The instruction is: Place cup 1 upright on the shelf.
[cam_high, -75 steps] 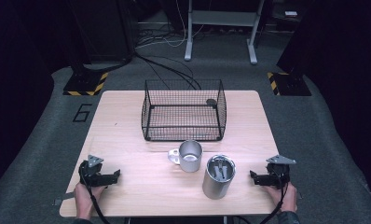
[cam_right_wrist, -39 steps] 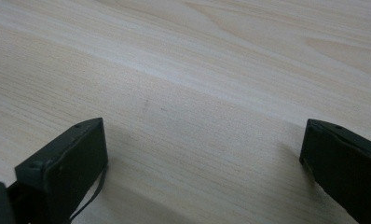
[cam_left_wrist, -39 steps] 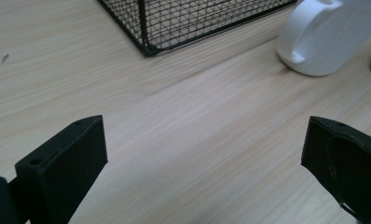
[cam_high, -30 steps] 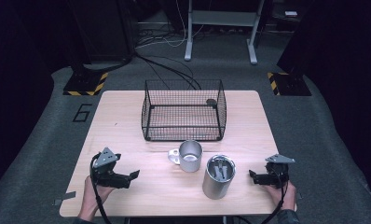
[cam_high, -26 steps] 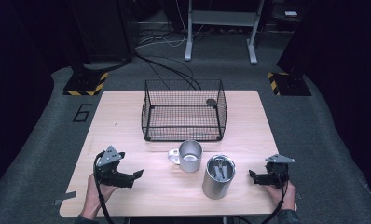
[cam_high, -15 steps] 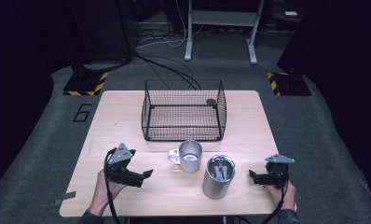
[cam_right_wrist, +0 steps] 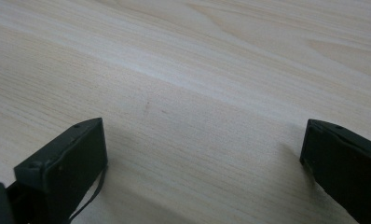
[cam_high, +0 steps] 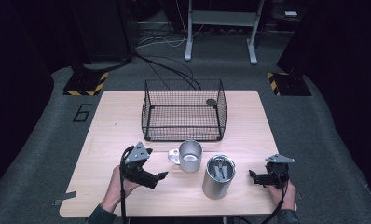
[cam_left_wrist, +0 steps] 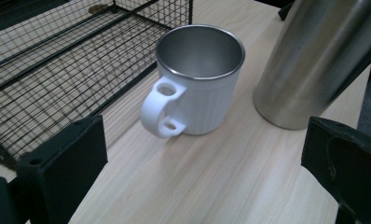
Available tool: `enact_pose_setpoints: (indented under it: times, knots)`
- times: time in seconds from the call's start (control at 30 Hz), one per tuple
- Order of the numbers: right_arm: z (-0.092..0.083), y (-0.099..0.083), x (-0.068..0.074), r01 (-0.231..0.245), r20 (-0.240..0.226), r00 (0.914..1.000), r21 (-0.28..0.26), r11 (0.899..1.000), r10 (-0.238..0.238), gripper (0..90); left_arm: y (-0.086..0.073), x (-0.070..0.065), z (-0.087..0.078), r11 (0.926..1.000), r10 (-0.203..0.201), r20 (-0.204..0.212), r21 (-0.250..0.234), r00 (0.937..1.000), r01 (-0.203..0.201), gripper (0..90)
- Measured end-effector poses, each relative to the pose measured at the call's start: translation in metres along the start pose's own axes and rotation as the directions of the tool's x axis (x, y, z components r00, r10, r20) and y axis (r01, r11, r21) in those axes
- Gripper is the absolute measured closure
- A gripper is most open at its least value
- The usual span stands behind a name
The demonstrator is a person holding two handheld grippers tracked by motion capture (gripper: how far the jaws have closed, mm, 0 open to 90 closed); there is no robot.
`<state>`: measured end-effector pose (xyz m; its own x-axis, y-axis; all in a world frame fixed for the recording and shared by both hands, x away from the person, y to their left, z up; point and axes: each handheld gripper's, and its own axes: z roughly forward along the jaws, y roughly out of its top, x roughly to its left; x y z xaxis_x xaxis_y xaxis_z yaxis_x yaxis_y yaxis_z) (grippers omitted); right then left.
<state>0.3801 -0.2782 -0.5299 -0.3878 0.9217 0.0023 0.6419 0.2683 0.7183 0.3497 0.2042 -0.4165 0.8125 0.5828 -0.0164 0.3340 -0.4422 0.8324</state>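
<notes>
My left gripper [cam_high: 161,176] has its jaws spread wide, holding nothing, aimed at the white mug [cam_left_wrist: 196,81] just ahead. The steel tumbler [cam_left_wrist: 314,56] stands just beside the mug, wire basket [cam_high: 183,109] right behind. Right gripper [cam_high: 251,176] sits wide open and empty over bare table [cam_right_wrist: 211,70].

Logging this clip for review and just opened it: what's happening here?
A person at a wooden table holds a hand-held gripper in each hand. The left hand-held gripper, jaws wide open, is aimed at the white mug, handle toward it, not touching. The mug stands upright between a wire basket and a steel tumbler. The right hand-held gripper sits open, low over bare table near the right edge.
</notes>
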Motion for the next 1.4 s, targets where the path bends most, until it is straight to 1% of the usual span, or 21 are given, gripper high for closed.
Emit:
enact_pose_setpoints:
  times: [0.07, 0.1, 0.2, 0.23, 0.33, 0.4, 0.47, 0.53, 0.6, 0.7, 0.73, 0.9, 0.93, 1.0, 1.03, 1.1, 1.13, 1.2, 1.3, 1.33, 1.4]
  knots:
    - [0.0, 0.0, 0.0, 0.0, 0.0, 1.0, 0.0, 1.0, 0.0, 0.0, 0.005, -0.004, 0.004, 0.9999, 0.011, 0.018, -0.004, 0.9998, -0.011, 0.0]
    - [0.0, 0.0, 0.0, 0.0, 0.0, 1.0, 0.0, 1.0, 0.0, 0.0, 0.007, -0.005, 0.005, 0.9999, 0.017, 0.031, 0.003, 0.9994, -0.017, 0.0]
    - [0.0, 0.0, 0.0, 0.0, 0.0, 1.0, 0.0, 1.0, 0.0, 0.0, 0.01, -0.008, 0.01, 0.9996, 0.027, 0.043, -0.012, 0.9987, -0.027, 0.0]
    - [0.0, 0.0, 0.0, 0.0, 0.0, 1.0, 0.0, 1.0, 0.0, 0.0, 0.01, -0.008, 0.01, 0.9996, 0.027, 0.043, -0.012, 0.9987, -0.027, 0.0]
    - [0.0, 0.0, 0.0, 0.0, 0.0, 1.0, 0.0, 1.0, 0.0, 0.0, 0.014, -0.012, 0.015, 0.9994, 0.033, 0.073, -0.005, 0.9967, -0.033, 0.0]
    - [0.0, 0.0, 0.0, 0.001, 0.0, 1.0, 0.0, 1.0, -0.001, 0.0, 0.017, -0.015, 0.019, 0.9989, 0.046, 0.083, -0.013, 0.9955, -0.045, 0.0]
    - [0.0, 0.0, 0.0, 0.0, 0.0, 1.0, 0.0, 1.0, 0.0, 0.0, 0.019, -0.016, 0.02, 0.9987, 0.051, 0.09, -0.009, 0.9947, -0.05, 0.0]
    - [0.0, 0.0, 0.0, 0.0, 0.0, 1.0, 0.0, 1.0, 0.0, 0.0, 0.023, -0.02, 0.025, 0.9981, 0.062, 0.118, -0.004, 0.991, -0.062, 0.0]
    - [0.0, 0.0, 0.0, 0.0, 0.0, 1.0, 0.0, 1.0, 0.0, 0.0, 0.024, -0.022, 0.028, 0.9978, 0.067, 0.121, -0.009, 0.9905, -0.066, 0.0]
    - [0.0, 0.0, 0.0, 0.0, 0.0, 1.0, 0.0, 1.0, 0.0, 0.0, 0.027, -0.025, 0.033, 0.9976, 0.069, 0.149, -0.016, 0.9864, -0.068, 0.0]
    - [0.0, 0.0, 0.0, 0.0, 0.0, 1.0, 0.0, 1.0, 0.0, 0.0, 0.029, -0.026, 0.035, 0.9974, 0.072, 0.151, -0.016, 0.9859, -0.07, 0.0]
    - [0.0, 0.0, 0.0, 0.0, 0.0, 1.0, 0.0, 1.0, 0.0, 0.0, 0.035, -0.032, 0.045, 0.9964, 0.084, 0.195, -0.019, 0.9771, -0.082, 0.0]
    - [0.0, 0.0, 0.0, 0.001, 0.0, 1.0, 0.0, 1.0, -0.001, 0.0, 0.038, -0.035, 0.048, 0.996, 0.089, 0.208, -0.02, 0.974, -0.087, 0.0]
    - [0.0, 0.0, 0.0, 0.0, 0.0, 1.0, 0.0, 1.0, 0.0, 0.0, 0.039, -0.037, 0.051, 0.9959, 0.091, 0.213, -0.027, 0.9728, -0.087, 0.0]
    - [0.0, 0.0, 0.0, 0.0, 0.0, 1.0, 0.0, 1.0, 0.0, 0.0, 0.041, -0.038, 0.053, 0.9953, 0.096, 0.226, -0.024, 0.9693, -0.093, 0.0]
    - [0.0, 0.0, 0.0, 0.001, 0.0, 1.0, 0.0, 1.0, -0.001, 0.0, 0.043, -0.041, 0.057, 0.995, 0.1, 0.237, -0.027, 0.9664, -0.096, 0.0]
    - [0.0, 0.0, 0.0, 0.0, 0.0, 1.0, 0.0, 1.0, 0.0, 0.0, 0.046, -0.043, 0.061, 0.9946, 0.104, 0.248, -0.03, 0.9632, -0.099, 0.0]
    - [0.0, 0.0, 0.0, 0.0, 0.0, 1.0, 0.0, 1.0, 0.0, 0.0, 0.047, -0.045, 0.063, 0.9943, 0.106, 0.249, -0.032, 0.9625, -0.101, 0.0]
    - [0.0, 0.0, 0.0, 0.001, 0.0, 1.0, 0.0, 1.0, -0.001, 0.0, 0.051, -0.049, 0.07, 0.9936, 0.113, 0.269, -0.034, 0.9565, -0.107, 0.0]
    - [0.0, 0.0, 0.0, 0.001, 0.0, 1.0, 0.0, 1.0, -0.001, 0.0, 0.052, -0.05, 0.072, 0.9934, 0.115, 0.268, -0.035, 0.9566, -0.11, 0.0]
    - [0.0, 0.0, 0.0, 0.001, 0.0, 1.0, 0.0, 1.0, -0.001, 0.0, 0.055, -0.052, 0.076, 0.9931, 0.117, 0.286, -0.038, 0.9509, -0.111, 0.0]
